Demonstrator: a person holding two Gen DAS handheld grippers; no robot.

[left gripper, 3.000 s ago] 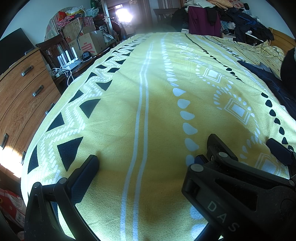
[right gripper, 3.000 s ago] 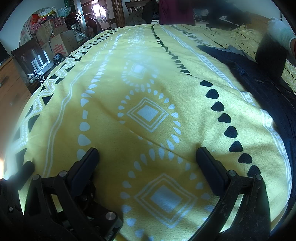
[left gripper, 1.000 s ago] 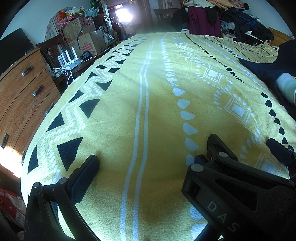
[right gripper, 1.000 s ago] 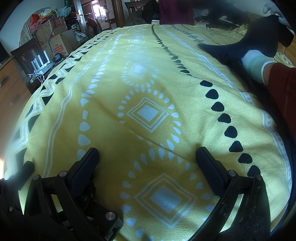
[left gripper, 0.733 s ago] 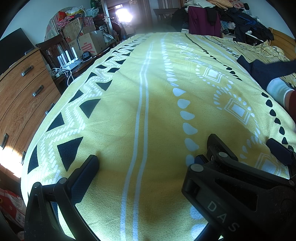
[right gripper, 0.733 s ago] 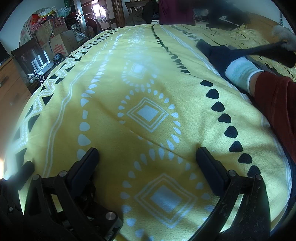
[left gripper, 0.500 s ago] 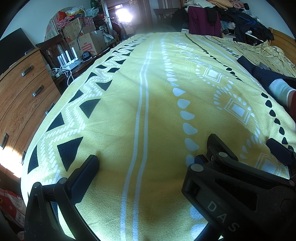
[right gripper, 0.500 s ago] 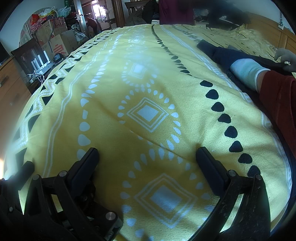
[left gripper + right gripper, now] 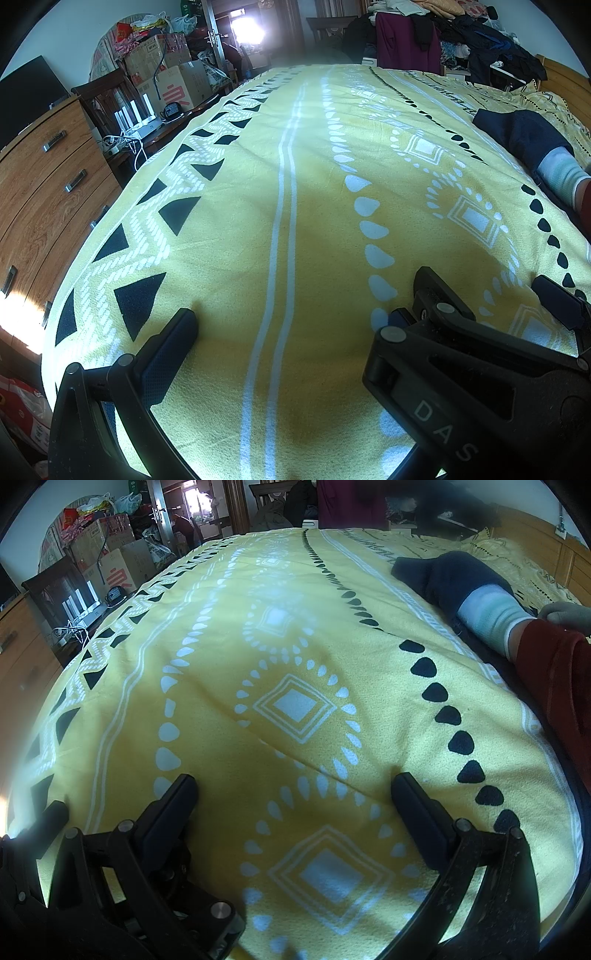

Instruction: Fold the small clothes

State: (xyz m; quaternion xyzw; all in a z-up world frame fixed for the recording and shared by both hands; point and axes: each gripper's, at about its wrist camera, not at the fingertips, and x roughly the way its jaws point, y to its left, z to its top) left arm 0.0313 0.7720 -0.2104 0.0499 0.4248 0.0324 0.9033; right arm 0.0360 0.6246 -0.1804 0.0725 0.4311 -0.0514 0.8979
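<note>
Right wrist view: dark navy garment (image 9: 443, 578) lies lengthwise across the bedspread's (image 9: 229, 738) stripes.

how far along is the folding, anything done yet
Nothing looks folded yet. Both the left gripper and the right gripper rest open and empty on the yellow blanket. In hand: a gloved hand with a red sleeve is laying out the dark garment at the bed's right side. Left: all the folding itself.
</note>
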